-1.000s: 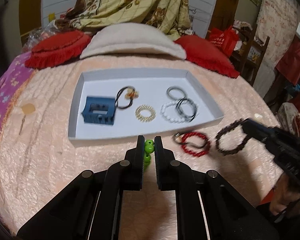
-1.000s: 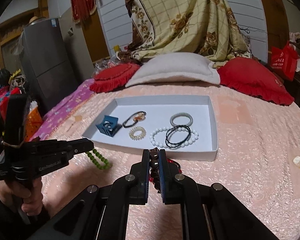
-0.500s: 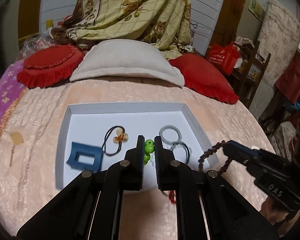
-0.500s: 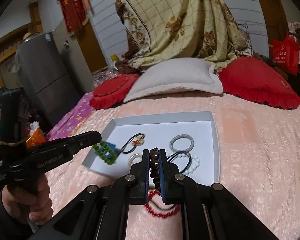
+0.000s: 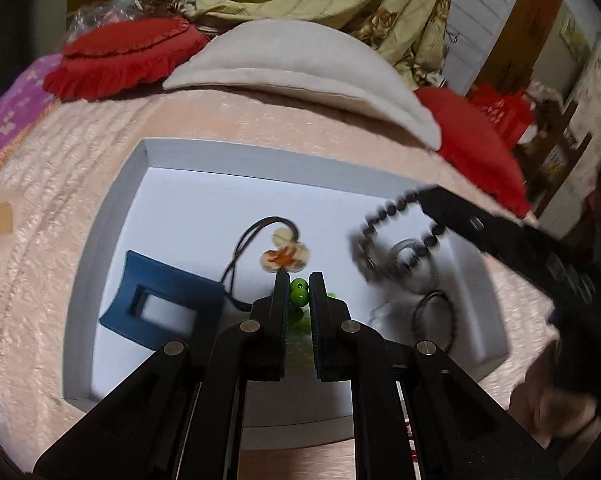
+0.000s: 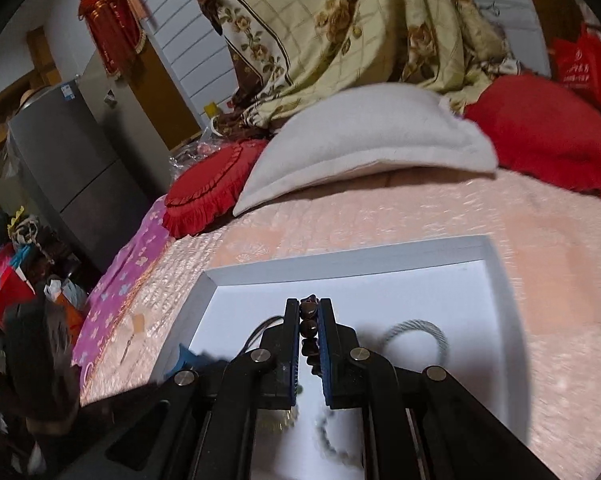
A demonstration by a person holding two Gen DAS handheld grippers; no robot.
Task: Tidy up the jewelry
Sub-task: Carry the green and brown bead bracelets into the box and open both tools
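A white shallow box [image 5: 136,184] [image 6: 340,268] lies on the peach bedspread. My left gripper [image 5: 299,280] is shut on a green bead bracelet [image 5: 299,298] and hangs over the box's middle. My right gripper [image 6: 309,305] is shut on a dark brown bead bracelet [image 6: 309,326], whose loop [image 5: 384,236] dangles over the box's right half in the left wrist view. In the box lie a blue clip [image 5: 156,306], a black cord with a flower charm [image 5: 286,256], a grey hair tie [image 6: 420,332] and black hair ties [image 5: 436,316].
A white pillow [image 5: 300,64] and red cushions [image 5: 120,56] [image 6: 548,136] lie behind the box. A grey refrigerator [image 6: 68,160] and clutter stand to the left of the bed. A small tan tag [image 5: 0,218] lies on the bedspread at left.
Both grippers moved forward from in front of the box to over it, carrying their bracelets. The red bracelet near the box's front edge has dropped out of sight below the grippers.
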